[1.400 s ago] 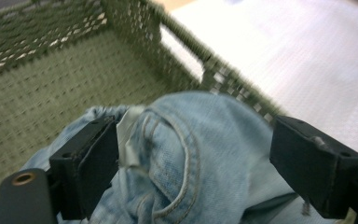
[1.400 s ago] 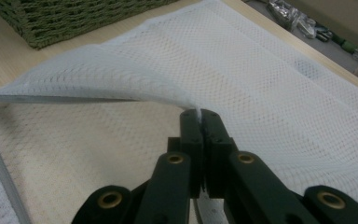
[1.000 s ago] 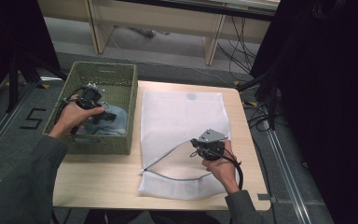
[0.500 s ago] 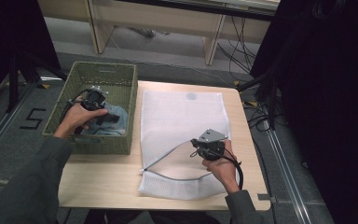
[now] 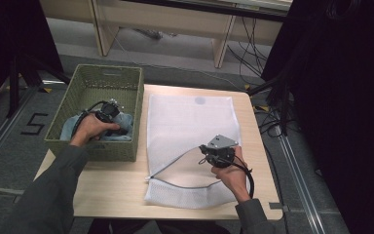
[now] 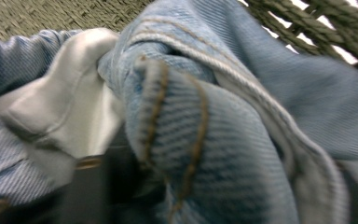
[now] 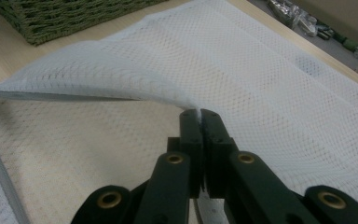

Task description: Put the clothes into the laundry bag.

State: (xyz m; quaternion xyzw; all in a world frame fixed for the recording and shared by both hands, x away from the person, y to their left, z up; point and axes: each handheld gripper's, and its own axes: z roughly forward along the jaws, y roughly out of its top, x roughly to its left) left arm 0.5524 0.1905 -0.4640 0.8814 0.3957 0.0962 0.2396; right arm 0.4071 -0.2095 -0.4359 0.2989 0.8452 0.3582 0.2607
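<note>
Jeans (image 5: 119,127) in basket (image 5: 108,76), left of mesh bag (image 5: 190,122)

Ribbed blue denim (image 6: 242,154) in a rough woven basket (image 5: 126,85); white mesh bag (image 5: 190,126) on matt pale wood table (image 5: 112,180)

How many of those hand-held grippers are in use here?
2. The left gripper is down in the green woven basket on the denim garment. The right gripper pinches the white mesh laundry bag open on the table.

A white mesh laundry bag (image 5: 195,126) lies flat at the table's centre-right, its near zipped mouth lifted open. Crumpled blue denim jeans (image 5: 121,127) sit in the green woven basket (image 5: 108,78) at left.
</note>
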